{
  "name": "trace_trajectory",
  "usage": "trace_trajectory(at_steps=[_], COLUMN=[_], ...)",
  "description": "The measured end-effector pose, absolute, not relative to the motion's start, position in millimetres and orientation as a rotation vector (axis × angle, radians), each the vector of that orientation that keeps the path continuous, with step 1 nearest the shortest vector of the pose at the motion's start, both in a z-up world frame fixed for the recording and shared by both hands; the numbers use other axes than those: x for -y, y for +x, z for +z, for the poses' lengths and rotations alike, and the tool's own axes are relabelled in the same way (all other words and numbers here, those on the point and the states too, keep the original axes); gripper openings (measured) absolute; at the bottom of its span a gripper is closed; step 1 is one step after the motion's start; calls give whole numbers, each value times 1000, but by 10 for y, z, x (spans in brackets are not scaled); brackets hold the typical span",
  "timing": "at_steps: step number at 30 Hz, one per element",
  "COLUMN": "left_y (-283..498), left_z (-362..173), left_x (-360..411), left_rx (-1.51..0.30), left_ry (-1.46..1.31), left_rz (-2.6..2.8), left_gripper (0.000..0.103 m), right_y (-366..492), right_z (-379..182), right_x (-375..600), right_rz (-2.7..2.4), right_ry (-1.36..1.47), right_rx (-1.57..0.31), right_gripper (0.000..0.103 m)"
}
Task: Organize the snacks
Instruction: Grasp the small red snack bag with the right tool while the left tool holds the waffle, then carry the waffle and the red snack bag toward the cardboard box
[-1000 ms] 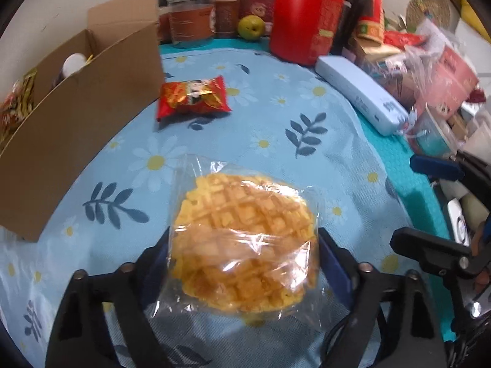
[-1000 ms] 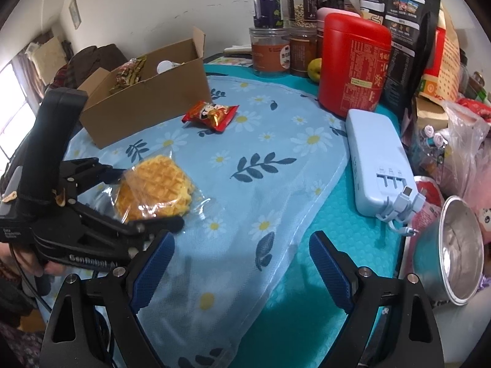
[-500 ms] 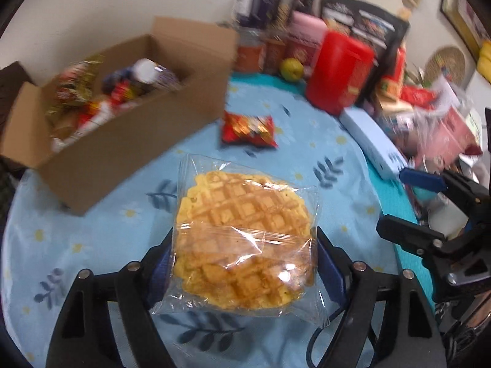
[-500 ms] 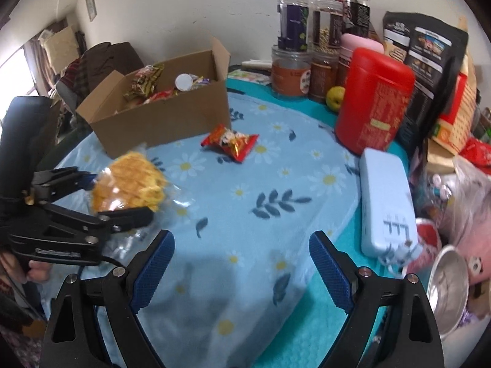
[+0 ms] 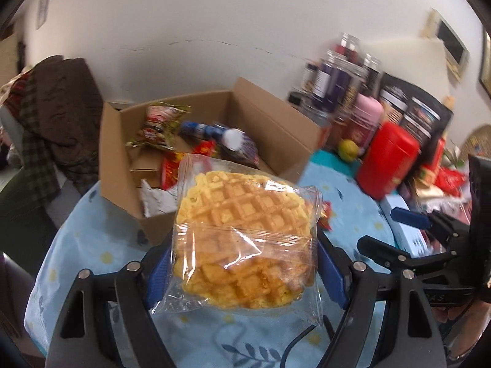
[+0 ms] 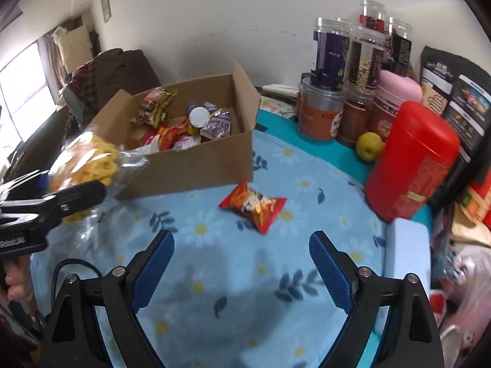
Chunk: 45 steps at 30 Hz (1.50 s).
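Left gripper [image 5: 242,263] pinches the wrapped waffle [image 5: 245,239] between its blue pads, off the cloth. A second ago the waffle sat low over the cloth [image 6: 214,276], box side-on at far left; now it is raised, and the open box [image 6: 196,165] fills the view just behind the waffle, with its contents visible. From the right view the waffle was level with the box's near wall; now it is up beside the box's left corner.

Right gripper [image 6: 242,260]: jaws spread, nothing between them, same as before. The red packet [image 6: 253,205] lies on the cloth ahead of it, just in front of the box; earlier it looked further off, up by the box.

Box holds snack bags and a white-capped bottle [image 6: 199,116].

Writing: print on the red canister [image 6: 411,165], jars [image 6: 330,52] and black bags [image 6: 454,95] is too blurred to read. Partial white letters on the left gripper's body, not legible.
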<state>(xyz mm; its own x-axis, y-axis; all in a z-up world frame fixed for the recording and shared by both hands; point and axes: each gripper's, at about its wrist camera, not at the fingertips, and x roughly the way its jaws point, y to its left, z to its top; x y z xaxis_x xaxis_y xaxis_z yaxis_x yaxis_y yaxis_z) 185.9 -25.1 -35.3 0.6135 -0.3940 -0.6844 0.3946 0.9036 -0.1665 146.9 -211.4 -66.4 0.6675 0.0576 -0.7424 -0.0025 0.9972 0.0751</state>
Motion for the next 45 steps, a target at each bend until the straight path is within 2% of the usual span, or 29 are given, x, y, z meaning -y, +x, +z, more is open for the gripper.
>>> trace_trajectory(at_steps=[8,16,21,26,45], left_y=[2062,2174,2171,2166,1618], left_z=[-449,-535,-548,-553,-470], left_x=[223,231,245,233,26], left_rx=[-809,-827,-820,-832,-846], left_ry=[-32,-29,-14,-32,-60], left_rz=[-399,-369,-365,-375,-414], left_gripper=[81,81,81,81,81], right_y=[2044,2454,2532,2500,1518], right_z=[-1026,-1389,-1478,-1468,-1088], right_x=[2230,2249,2222,2200,1867], right_rz=[3,-55,-69,-61,53], right_ry=[163,193,179,151,163], right_rx=[-909,-988,-988,-996,-888], right_gripper=[91,79,62,35,35])
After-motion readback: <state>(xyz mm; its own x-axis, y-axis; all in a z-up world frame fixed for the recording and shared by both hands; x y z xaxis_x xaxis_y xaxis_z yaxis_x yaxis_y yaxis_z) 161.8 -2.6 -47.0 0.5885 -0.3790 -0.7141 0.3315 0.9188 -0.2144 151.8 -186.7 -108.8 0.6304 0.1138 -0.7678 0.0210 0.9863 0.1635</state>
